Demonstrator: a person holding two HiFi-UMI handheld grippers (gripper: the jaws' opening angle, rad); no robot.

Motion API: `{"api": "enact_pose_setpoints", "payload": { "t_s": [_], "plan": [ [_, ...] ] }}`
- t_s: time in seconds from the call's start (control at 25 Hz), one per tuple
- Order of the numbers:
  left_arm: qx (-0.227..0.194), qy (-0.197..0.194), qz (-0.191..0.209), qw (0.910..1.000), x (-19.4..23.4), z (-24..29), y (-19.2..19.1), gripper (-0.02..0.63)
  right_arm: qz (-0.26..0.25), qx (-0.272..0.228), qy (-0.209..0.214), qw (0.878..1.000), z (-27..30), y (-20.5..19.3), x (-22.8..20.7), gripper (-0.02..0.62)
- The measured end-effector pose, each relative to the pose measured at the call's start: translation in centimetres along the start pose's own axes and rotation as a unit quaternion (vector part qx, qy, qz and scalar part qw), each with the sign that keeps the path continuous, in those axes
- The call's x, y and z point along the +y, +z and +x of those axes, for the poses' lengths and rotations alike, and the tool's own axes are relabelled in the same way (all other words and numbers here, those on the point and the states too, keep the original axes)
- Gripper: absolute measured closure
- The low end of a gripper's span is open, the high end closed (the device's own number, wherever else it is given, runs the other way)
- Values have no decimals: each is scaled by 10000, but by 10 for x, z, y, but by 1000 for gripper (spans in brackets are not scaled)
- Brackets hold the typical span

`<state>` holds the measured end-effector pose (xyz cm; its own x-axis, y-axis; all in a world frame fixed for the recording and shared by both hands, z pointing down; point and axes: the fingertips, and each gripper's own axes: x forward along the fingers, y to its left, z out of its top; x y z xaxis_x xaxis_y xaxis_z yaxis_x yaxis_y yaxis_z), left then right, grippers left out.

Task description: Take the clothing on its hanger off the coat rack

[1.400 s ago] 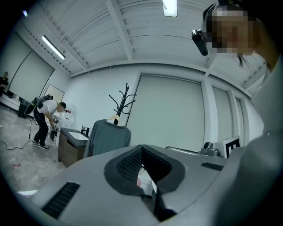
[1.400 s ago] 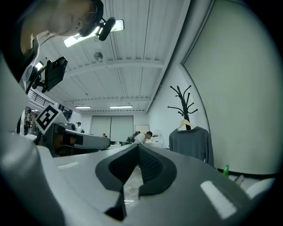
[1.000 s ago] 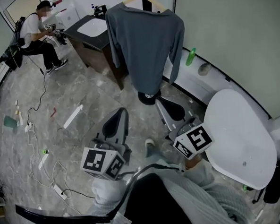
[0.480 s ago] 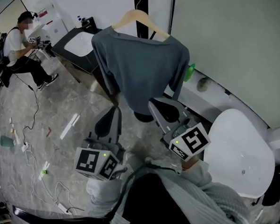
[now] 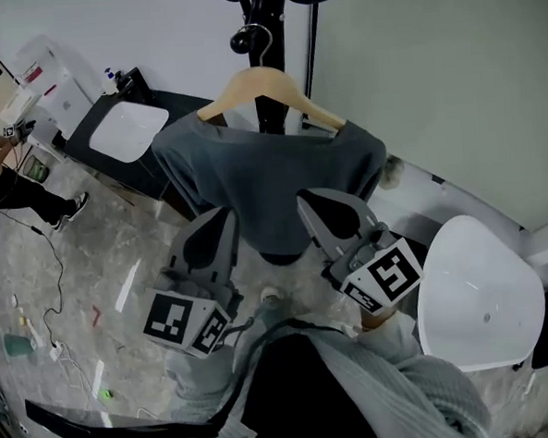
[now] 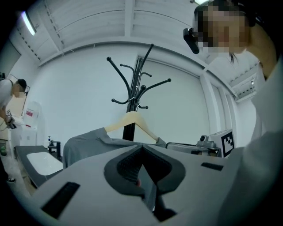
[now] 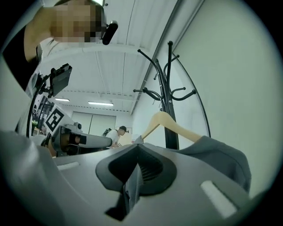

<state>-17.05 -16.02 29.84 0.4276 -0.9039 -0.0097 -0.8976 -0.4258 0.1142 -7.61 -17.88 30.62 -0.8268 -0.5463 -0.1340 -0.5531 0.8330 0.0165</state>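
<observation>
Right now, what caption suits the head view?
Left gripper and right gripper, shut, near a grey top on its wooden hanger on the coat rack.

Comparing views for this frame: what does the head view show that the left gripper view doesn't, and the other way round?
Only the head view: the marble floor, the white table at the right, and the grey sweater hanging at its full length below the wooden hanger.
Only the left gripper view: the ceiling, the coat rack with its whole set of hooks, and the left hand-held gripper seen along its jaws, shut with nothing between them.
Both: the hanger, the sweater's shoulders, the rack's pole and the white basin.
</observation>
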Motion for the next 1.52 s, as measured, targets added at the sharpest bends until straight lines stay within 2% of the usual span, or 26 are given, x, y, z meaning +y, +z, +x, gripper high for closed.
{"api": "enact_pose_setpoints", "payload": {
  "t_s": [0.16, 0.28, 0.4, 0.64, 0.76, 0.88, 0.96, 1.12, 1.2, 1.28, 1.36, 1.52],
  "plan": [
    [-33, -464, 170, 9988, 33, 30, 22, 601, -15, -152, -184, 9997, 40, 12, -19, 594],
    [-215, -526, 288, 9980, 59, 45, 37, 601, -80, -270, -403, 9988, 56, 17, -37, 592],
    [-334, -592, 221, 9974, 78, 57, 43, 601, -188, -342, -605, 9974, 56, 23, -53, 594],
    [-696, -702, 404, 9943, 88, 63, 68, 601, -632, -507, -721, 9941, 36, 58, -73, 593],
    [-659, -1059, 527, 9908, 85, 66, 79, 600, -1111, -168, -614, 9918, 30, 71, -85, 592],
    [-647, -1160, 907, 9870, 85, 70, 91, 597, -1483, 262, -385, 9878, 29, 76, -96, 579],
    [-504, -1218, 1283, 9829, 83, 75, 95, 522, -1722, 666, -319, 9823, 28, 71, -105, 552],
    [122, -1323, 2241, 9655, 81, 82, 87, 477, -1742, 1260, 56, 9766, 31, 60, -116, 463],
    [473, -1515, 2559, 9536, 80, 86, 80, 455, -1707, 1486, 329, 9735, 34, 56, -118, 456],
    [898, -1765, 2845, 9380, 82, 87, 68, 439, -1528, 1692, 674, 9713, 39, 52, -115, 448],
    [1237, -1924, 2991, 9264, 87, 89, 60, 431, -1318, 1874, 1074, 9675, 45, 49, -111, 440],
    [1537, -2452, 3004, 9088, 87, 105, 54, 431, -1225, 2214, 1808, 9504, 62, 45, -108, 433]
  ]
}}
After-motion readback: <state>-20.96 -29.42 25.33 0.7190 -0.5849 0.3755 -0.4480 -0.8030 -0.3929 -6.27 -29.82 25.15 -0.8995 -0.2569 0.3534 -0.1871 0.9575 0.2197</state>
